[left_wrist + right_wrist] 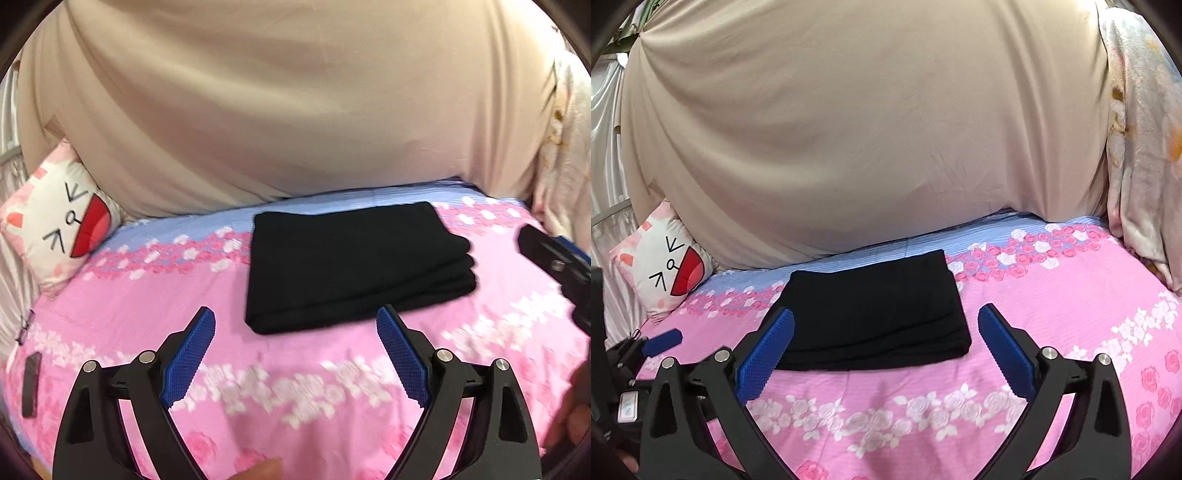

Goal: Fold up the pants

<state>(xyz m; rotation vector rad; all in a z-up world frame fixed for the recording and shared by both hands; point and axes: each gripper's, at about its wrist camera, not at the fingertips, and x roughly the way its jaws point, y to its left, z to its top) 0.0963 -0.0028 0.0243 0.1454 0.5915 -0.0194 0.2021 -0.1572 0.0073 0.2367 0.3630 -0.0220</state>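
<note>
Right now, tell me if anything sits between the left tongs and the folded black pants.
Nothing visible does. The left tongs hang open just short of the pants, with only bare pink bedsheet between them.

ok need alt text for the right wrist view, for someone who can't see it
Black pants lie folded into a neat rectangle on a pink rose-print bedsheet, with nothing holding them. The right gripper is in front of them, its blue-padded jaws wide open and empty. Behind are a large beige cloth and a cartoon cat pillow.
</note>
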